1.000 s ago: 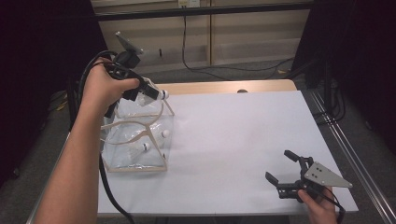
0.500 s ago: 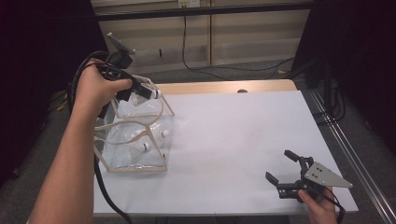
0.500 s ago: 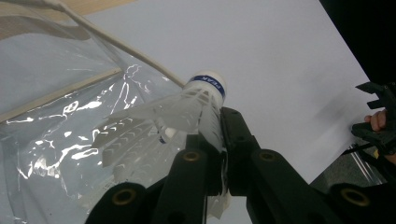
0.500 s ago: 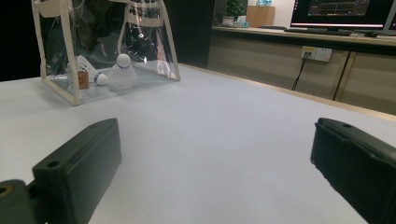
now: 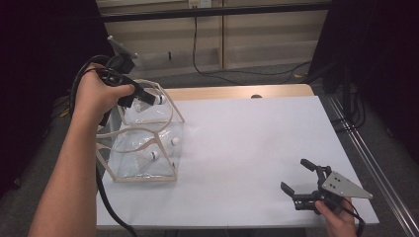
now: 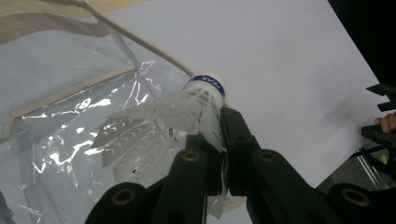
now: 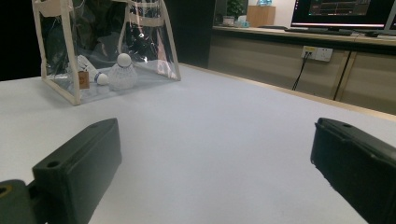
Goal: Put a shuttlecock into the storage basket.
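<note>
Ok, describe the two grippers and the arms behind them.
Both grippers are black, each with two blocky black jaws. The right gripper carries a grey three-cornered plate on top; so does the left gripper. A thick black cable trails from the left one. The forearms are bare, no sleeves.

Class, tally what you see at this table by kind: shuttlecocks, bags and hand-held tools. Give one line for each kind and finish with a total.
White feathered shuttlecocks: 3, one held in the left tool, two inside the bag
Clear plastic bag with beige trim: 1
Black two-jaw tools: 2, counting the right tool
Total: 6
</note>
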`<state>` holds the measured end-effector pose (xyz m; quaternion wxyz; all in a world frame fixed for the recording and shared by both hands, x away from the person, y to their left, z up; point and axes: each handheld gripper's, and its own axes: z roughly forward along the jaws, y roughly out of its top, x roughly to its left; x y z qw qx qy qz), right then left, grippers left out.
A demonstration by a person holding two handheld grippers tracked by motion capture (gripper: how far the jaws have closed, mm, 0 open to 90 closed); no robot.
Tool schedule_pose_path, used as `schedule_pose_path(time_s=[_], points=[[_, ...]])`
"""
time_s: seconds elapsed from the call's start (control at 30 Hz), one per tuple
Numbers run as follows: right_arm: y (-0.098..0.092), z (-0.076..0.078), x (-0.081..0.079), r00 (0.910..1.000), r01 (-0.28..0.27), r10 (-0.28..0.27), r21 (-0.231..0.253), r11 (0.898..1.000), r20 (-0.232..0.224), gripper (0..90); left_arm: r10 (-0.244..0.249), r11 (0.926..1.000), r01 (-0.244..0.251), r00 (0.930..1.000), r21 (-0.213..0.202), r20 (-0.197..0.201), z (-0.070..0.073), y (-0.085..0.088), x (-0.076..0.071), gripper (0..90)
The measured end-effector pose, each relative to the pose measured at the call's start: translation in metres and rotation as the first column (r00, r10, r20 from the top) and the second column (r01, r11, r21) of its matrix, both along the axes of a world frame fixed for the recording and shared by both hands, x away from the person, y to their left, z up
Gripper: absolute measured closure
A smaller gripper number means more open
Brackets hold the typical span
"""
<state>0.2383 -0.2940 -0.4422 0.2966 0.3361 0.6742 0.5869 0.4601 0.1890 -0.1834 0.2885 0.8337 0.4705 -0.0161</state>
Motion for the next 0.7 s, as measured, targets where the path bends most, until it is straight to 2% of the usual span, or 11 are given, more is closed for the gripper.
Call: schedule_pose_path(time_s=[0.7], points=[[0.001,0.0,0.001,1.0,-0.001,0.001,-0.002,1.0,0.002,1.4,0.044,0.999,-0.044,0.9988,0.008,0.02,-0.011,0.01,0.006,87.7]])
